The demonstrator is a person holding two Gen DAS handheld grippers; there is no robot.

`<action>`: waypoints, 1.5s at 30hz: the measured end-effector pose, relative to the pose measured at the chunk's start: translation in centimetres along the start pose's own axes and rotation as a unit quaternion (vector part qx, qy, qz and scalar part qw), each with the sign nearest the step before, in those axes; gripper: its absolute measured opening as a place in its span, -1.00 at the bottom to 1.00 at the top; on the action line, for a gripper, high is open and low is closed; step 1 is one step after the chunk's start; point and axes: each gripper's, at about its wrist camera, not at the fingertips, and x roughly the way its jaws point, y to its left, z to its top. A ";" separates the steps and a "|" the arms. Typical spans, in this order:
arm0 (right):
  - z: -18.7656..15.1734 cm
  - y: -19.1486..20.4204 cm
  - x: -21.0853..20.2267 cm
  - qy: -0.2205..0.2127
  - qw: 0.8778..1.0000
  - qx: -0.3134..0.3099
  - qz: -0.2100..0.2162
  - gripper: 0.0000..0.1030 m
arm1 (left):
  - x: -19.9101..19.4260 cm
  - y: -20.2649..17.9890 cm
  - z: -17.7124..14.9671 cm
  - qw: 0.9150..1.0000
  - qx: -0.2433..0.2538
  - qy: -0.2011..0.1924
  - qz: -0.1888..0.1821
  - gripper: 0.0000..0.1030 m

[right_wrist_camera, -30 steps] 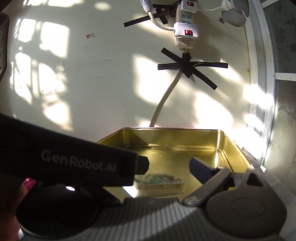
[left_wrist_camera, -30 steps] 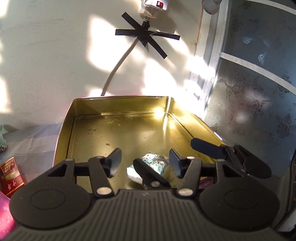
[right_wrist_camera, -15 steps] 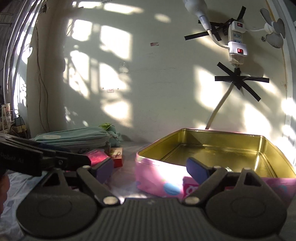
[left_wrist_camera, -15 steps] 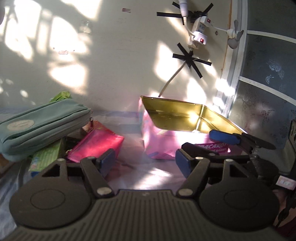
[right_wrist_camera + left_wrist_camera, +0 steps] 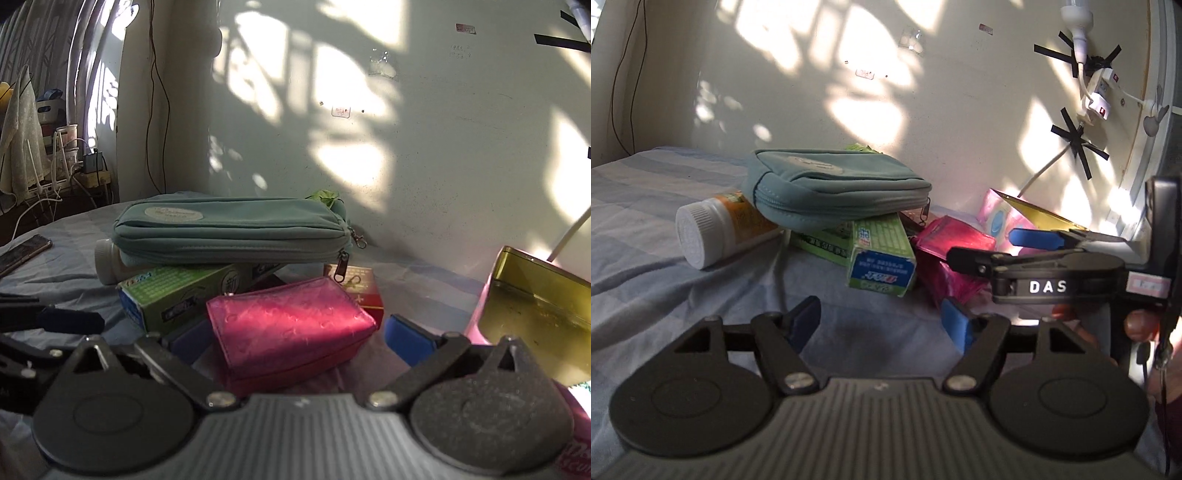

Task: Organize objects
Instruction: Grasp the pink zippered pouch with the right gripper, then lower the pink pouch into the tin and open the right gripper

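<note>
Teal pouch [image 5: 236, 230] atop green box [image 5: 184, 295], beside magenta purse [image 5: 291, 325].

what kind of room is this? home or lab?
Likely a home bedroom. The items lie on a striped sheet, like a bed set against a plain wall. A power strip is taped to that wall, and a phone and chargers sit at the bedside.

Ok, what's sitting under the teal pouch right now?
The teal pouch rests on a green box and a white bottle lying on its side. Whatever lies under its middle and back is covered.
</note>
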 end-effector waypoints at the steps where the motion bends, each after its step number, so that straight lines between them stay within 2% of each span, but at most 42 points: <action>1: 0.5 -0.1 0.7 0.007 1.000 -0.004 0.013 1.00 | -0.1 -0.1 0.0 1.000 0.002 -0.005 -0.002 0.44; 6: 2.6 -0.7 4.0 0.050 0.994 -0.060 0.073 1.00 | -1.1 -0.5 -0.6 0.999 0.018 -0.033 -0.012 0.54; 10: 3.8 -0.8 4.4 0.088 0.985 -0.080 0.128 1.00 | -1.1 -0.4 -0.5 0.999 0.015 -0.037 -0.012 0.57; 12: 4.2 -0.4 4.3 0.106 0.981 -0.096 0.130 1.00 | -0.9 -0.1 -0.4 0.999 0.008 -0.035 -0.012 0.57; 14: 4.4 -0.4 4.2 0.106 0.981 -0.102 0.125 1.00 | -0.8 0.0 -0.3 0.999 0.004 -0.033 -0.011 0.57; 19: 5.4 -3.1 4.6 0.106 0.985 -0.029 0.130 1.00 | -0.9 -0.3 -0.5 0.999 0.013 -0.034 -0.009 0.57; 21: 5.5 -4.5 6.2 0.137 0.984 0.016 0.113 1.00 | -0.8 -0.6 -0.6 0.999 0.022 -0.032 -0.009 0.57; 23: 5.3 -5.2 7.1 0.158 0.980 0.045 0.116 0.97 | -0.8 -0.7 -0.6 0.999 0.026 -0.032 -0.010 0.57; 26: 4.7 -5.8 7.2 0.178 0.966 0.093 0.161 0.74 | -0.8 -0.6 -0.5 0.999 0.023 -0.029 -0.011 0.57; 27: 4.5 -5.8 7.0 0.182 0.964 0.102 0.165 0.66 | -0.7 -0.5 -0.5 0.999 0.021 -0.027 -0.012 0.57; 29: 4.0 -5.7 6.1 0.179 0.964 0.109 0.163 0.46 | -0.7 -0.4 -0.4 0.999 0.017 -0.025 -0.014 0.57; 32: 2.7 -6.0 4.2 0.177 0.958 0.143 0.177 0.25 | -0.8 -0.3 -0.4 0.999 0.013 -0.026 -0.018 0.57; 37: -0.4 -5.5 -0.6 0.157 0.951 0.188 0.189 0.23 | -0.9 -0.3 -0.4 0.999 0.015 -0.021 -0.034 0.57; 41: -3.1 -4.6 -5.2 0.125 0.951 0.202 0.198 0.26 | -1.0 -0.6 -0.3 0.996 0.008 0.009 -0.084 0.54; 45: -5.2 -4.3 -8.2 0.100 0.959 0.201 0.175 0.46 | -1.0 -1.4 -0.2 0.988 -0.024 0.048 -0.145 0.47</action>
